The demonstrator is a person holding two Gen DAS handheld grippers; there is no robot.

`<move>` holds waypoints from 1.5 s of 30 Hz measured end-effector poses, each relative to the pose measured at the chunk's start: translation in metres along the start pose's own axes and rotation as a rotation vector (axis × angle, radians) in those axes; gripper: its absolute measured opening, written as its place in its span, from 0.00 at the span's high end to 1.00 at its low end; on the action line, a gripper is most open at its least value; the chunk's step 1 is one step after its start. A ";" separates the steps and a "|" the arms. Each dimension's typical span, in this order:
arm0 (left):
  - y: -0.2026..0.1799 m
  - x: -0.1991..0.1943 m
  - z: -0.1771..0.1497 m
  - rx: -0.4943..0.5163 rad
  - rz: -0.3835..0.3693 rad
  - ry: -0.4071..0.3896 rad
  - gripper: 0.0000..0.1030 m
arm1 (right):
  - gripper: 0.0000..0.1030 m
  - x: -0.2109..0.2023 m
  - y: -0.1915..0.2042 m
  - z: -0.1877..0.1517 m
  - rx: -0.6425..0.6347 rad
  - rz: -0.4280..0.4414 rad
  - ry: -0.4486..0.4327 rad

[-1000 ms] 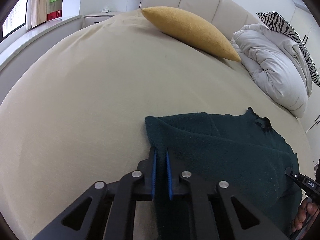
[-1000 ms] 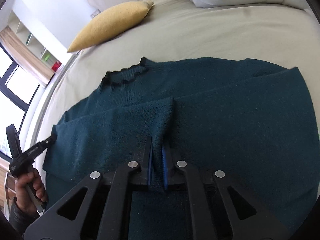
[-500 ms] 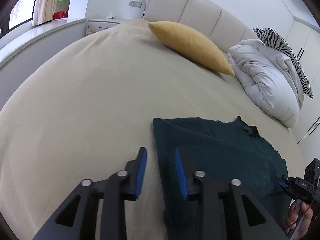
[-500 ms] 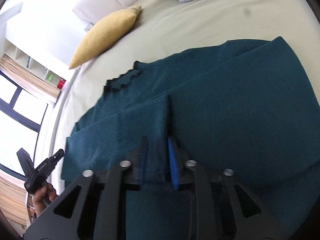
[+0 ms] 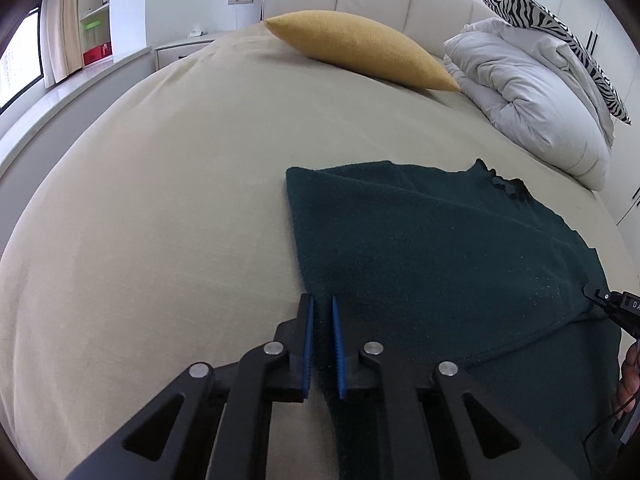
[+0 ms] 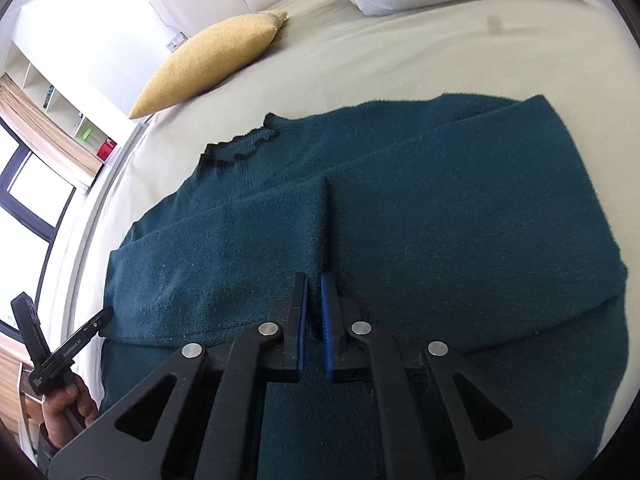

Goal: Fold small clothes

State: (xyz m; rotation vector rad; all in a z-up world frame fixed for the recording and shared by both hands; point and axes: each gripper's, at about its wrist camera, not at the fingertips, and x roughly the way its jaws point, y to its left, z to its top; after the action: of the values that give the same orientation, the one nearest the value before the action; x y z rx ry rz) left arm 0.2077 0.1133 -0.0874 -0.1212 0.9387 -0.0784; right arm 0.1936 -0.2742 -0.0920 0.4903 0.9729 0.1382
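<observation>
A dark green knit sweater (image 5: 440, 248) lies flat on the bed, neck (image 6: 244, 148) toward the pillows and both sleeves folded across its body. My left gripper (image 5: 320, 304) is shut on the sweater's left side edge, with fabric pinched between its blue pads. In the right wrist view it (image 6: 105, 315) shows at the sweater's left edge, held by a hand (image 6: 64, 404). My right gripper (image 6: 314, 284) is shut on a raised ridge of fabric where the sleeve ends meet in the middle of the sweater (image 6: 440, 220). Its tip (image 5: 590, 292) shows at the right of the left wrist view.
The beige bed sheet (image 5: 160, 220) spreads wide to the left and beyond the sweater. A yellow cushion (image 5: 360, 48) and a bunched white duvet (image 5: 528, 92) with a zebra-print pillow (image 5: 560, 20) lie at the headboard. A window and shelves stand to the left.
Both grippers let go of the sweater, opened, and shut on it again. The left one shifted along the sweater's left side edge and pinched it anew.
</observation>
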 end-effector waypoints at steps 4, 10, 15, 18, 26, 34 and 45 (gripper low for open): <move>0.005 0.008 -0.006 -0.019 -0.019 0.008 0.90 | 0.95 0.003 0.001 -0.001 -0.022 -0.027 0.005; 0.008 0.012 -0.009 -0.011 -0.033 -0.012 0.87 | 0.96 0.015 -0.024 -0.005 0.047 0.066 0.003; 0.016 -0.015 -0.015 -0.046 -0.046 -0.048 0.65 | 0.83 -0.021 -0.033 -0.016 0.110 0.053 -0.038; 0.024 -0.045 -0.030 -0.066 -0.064 -0.087 0.52 | 0.50 -0.064 -0.038 -0.043 0.114 0.042 -0.116; 0.036 -0.126 -0.110 -0.120 -0.148 -0.169 0.25 | 0.38 -0.143 -0.042 -0.132 0.131 0.022 -0.277; 0.011 -0.203 -0.153 0.004 -0.063 -0.362 0.00 | 0.09 -0.222 0.010 -0.178 -0.119 -0.154 -0.561; -0.029 -0.257 -0.160 0.096 -0.030 -0.535 0.00 | 0.00 -0.308 0.023 -0.188 -0.242 -0.223 -0.629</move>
State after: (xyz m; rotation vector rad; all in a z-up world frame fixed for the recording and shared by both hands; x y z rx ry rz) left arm -0.0736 0.1040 0.0285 -0.0618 0.3978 -0.1113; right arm -0.1318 -0.2912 0.0653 0.1755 0.3802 -0.0981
